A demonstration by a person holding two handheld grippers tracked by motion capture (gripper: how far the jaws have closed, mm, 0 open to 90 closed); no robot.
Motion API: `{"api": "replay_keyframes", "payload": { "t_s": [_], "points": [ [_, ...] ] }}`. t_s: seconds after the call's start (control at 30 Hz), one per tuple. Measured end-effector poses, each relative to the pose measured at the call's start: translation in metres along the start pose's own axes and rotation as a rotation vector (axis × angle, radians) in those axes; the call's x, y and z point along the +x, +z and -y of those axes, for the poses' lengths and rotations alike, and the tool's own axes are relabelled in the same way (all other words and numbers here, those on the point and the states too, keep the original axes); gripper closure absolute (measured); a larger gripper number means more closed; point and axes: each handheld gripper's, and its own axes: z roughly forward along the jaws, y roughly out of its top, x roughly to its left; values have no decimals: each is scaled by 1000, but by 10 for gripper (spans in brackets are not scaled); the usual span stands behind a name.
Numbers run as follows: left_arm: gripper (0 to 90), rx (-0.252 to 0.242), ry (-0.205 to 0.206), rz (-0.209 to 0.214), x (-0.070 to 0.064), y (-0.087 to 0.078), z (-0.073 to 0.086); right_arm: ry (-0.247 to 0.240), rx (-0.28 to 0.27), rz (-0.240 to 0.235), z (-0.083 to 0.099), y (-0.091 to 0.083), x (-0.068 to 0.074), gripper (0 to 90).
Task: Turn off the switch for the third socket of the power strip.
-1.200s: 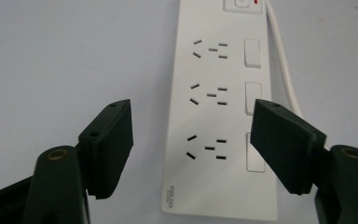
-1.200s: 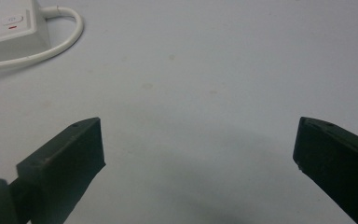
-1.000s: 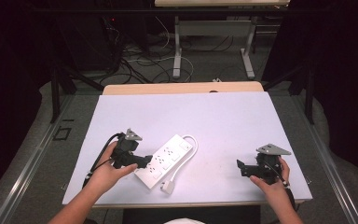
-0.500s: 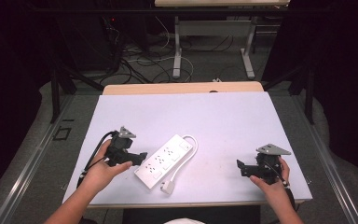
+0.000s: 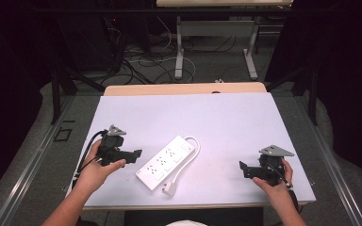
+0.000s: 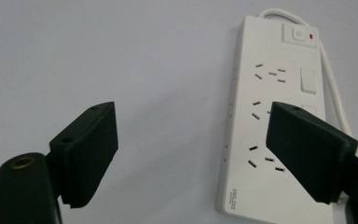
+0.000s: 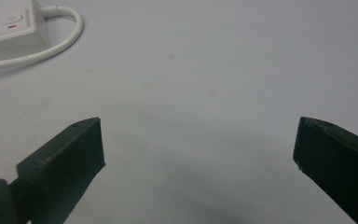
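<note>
Leftward off the power strip [image 5: 168, 162] has drawn the left claw [image 5: 135, 154], jaws apart; right claw [image 5: 242, 167] also gapes over the surface [image 5: 217, 122].

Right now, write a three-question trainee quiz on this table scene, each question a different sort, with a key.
1. True or false: the left claw is clamped on the power strip.
2. Which claw is nearer the power strip? A. left B. right
3. Fill in: the strip's cord loops back and ends in a ____ lying on the table near the front edge.

Key: 1. False; both claws stand open and grip nothing. 2. A. 3. plug.
</note>
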Motion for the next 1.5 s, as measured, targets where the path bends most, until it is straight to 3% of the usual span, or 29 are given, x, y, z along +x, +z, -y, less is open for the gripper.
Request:
{"api": "replay_keyframes", "payload": {
  "t_s": [0.1,0.27,0.8,1.2,1.23,1.5],
  "points": [
    [136,-18,-23,2,6,-1,3,-3,0,-2,0,0,-1,14],
    [1,-49,-56,-7,14,-3,8,-3,-3,1,0,0,-1,14],
    [1,-132,-156,-8,36,-3,25,9,-8,13,0,-1,-4,14],
    [0,-162,-199,-25,48,6,45,25,-11,27,0,-2,-10,13],
    [1,-163,-187,-35,50,6,47,28,-15,34,0,-2,-10,13],
    [0,-167,-204,-76,58,12,62,31,-10,33,0,-2,-13,13]
  ]
}}
